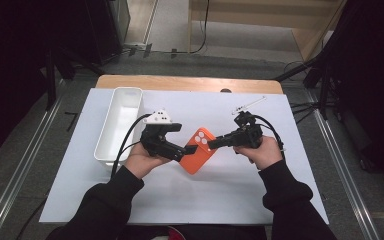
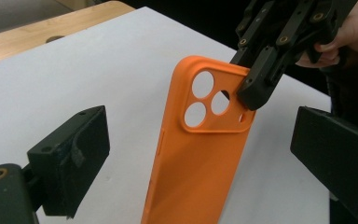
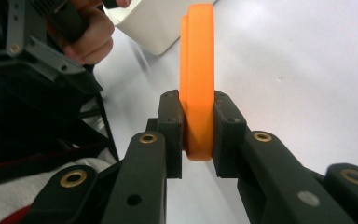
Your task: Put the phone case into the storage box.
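A white sheet (image 1: 230,200) covers most of the wooden table (image 1: 190,82). A person sits at its near edge, dark sleeves coming in from below.

A long white tray (image 1: 120,122) lies on the sheet's left part, lengthwise toward the far edge, just beside the left hand (image 1: 140,161).

The left gripper (image 1: 189,149) points toward the middle of the sheet. Seen along it in the left gripper view, its two black jaws stand wide apart, open, with the orange phone case (image 2: 205,154) rising between them and touching neither pad. The left gripper (image 2: 200,154) holds nothing.

The right gripper (image 1: 211,143) reaches in from the right hand (image 1: 265,150) toward the case's camera end. In the right gripper view the right gripper (image 3: 198,133) is clamped on the case's edge, one pad pressed on each face. In the left gripper view its jaws bite the upper corner beside the three round lens holes.

The orange phone case (image 1: 198,149) is held above the middle of the sheet, between the two grippers, tilted, back face with the raised lens block upward.
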The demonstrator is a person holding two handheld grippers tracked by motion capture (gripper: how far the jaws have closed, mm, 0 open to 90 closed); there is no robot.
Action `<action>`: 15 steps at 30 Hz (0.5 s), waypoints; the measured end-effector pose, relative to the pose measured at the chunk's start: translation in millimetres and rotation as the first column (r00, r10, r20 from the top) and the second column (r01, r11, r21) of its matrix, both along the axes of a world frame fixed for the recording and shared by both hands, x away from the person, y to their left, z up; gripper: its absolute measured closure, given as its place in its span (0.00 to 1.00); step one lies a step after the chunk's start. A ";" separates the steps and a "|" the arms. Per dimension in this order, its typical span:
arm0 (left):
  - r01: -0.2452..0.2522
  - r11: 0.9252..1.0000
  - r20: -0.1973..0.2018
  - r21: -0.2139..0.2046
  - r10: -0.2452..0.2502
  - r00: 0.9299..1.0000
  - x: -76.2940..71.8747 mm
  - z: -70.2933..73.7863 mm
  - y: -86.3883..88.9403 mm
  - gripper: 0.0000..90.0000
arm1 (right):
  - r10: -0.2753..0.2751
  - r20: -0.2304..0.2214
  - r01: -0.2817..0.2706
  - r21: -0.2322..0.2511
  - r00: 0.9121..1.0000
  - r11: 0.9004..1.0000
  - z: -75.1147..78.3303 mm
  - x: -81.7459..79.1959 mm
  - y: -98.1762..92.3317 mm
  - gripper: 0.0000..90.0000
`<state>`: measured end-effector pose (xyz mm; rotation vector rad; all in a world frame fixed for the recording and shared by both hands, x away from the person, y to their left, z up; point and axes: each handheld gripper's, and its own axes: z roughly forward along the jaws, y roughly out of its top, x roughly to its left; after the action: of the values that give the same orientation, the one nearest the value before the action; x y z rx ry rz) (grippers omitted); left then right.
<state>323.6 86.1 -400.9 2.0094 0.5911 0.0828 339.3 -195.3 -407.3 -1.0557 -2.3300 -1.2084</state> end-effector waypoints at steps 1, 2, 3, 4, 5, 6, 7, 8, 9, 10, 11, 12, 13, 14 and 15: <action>-0.004 1.000 0.007 0.004 0.004 1.000 -0.8 0.1 -0.1 0.05 | -0.009 -0.005 0.009 0.001 1.000 1.000 -0.3 -0.4 0.0 0.84; -0.005 1.000 0.012 0.007 0.005 1.000 -1.5 0.1 -0.1 0.05 | -0.016 -0.012 0.016 0.004 1.000 1.000 -0.6 -0.8 0.1 0.84; -0.008 1.000 0.014 0.006 0.008 1.000 -2.3 -0.1 -0.3 0.05 | -0.025 -0.014 0.025 0.004 1.000 1.000 -1.1 -1.3 0.1 0.84; -0.009 1.000 0.019 0.011 0.009 1.000 -2.8 -0.2 -0.5 0.05 | -0.030 -0.021 0.030 0.006 0.999 1.000 -1.8 -1.3 0.3 0.84; -0.012 1.000 0.027 0.018 0.011 1.000 -3.4 -0.4 -0.9 0.05 | -0.041 -0.020 0.041 0.001 0.999 0.999 -2.3 -1.7 0.5 0.84; -0.017 1.000 0.036 0.019 0.017 0.999 -3.9 -1.0 -1.6 0.05 | -0.046 -0.027 0.046 -0.001 0.999 0.999 -2.9 -1.9 0.6 0.84; -0.021 1.000 0.045 0.019 0.020 0.999 -4.4 -1.4 -2.1 0.05 | -0.054 -0.032 0.054 -0.004 0.998 0.999 -3.4 -2.0 0.8 0.84; -0.028 0.999 0.062 0.023 0.027 0.998 -5.1 -1.9 -2.7 0.05 | -0.062 -0.037 0.062 -0.003 0.997 0.998 -4.0 -2.1 0.9 0.84; -0.031 0.999 0.074 0.023 0.029 0.997 -5.5 -2.6 -3.1 0.06 | -0.069 -0.042 0.069 -0.006 0.997 0.998 -4.3 -2.1 1.3 0.84; -0.035 0.999 0.072 0.023 0.033 0.997 -5.6 -3.3 -3.9 0.06 | -0.073 -0.048 0.073 -0.002 0.996 0.997 -4.5 -2.2 1.7 0.84; -0.035 0.999 0.067 0.025 0.033 0.997 -5.2 -4.0 -4.8 0.05 | -0.079 -0.053 0.079 -0.003 0.995 0.997 -4.4 -2.3 2.5 0.84; -0.033 0.999 0.066 0.027 0.031 0.997 -5.1 -4.4 -5.3 0.06 | -0.084 -0.054 0.084 -0.004 0.995 0.996 -3.8 -2.5 3.5 0.84; -0.033 0.999 0.066 0.030 0.031 0.997 -5.4 -4.9 -6.6 0.06 | -0.084 -0.053 0.084 -0.004 0.995 0.996 -3.5 -2.5 4.2 0.84; -0.033 0.999 0.069 0.035 0.031 0.997 -5.8 -5.1 -7.6 0.05 | -0.091 -0.053 0.091 -0.006 0.994 0.996 -3.2 -2.5 5.1 0.84; -0.030 0.999 0.071 0.036 0.028 0.997 -6.2 -5.3 -8.7 0.06 | -0.095 -0.062 0.095 -0.010 0.994 0.995 -3.0 -2.5 6.2 0.84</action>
<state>317.5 77.4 -406.2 2.0257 0.5777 0.1826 336.8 -189.2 -410.3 -1.2014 -2.2614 -1.1847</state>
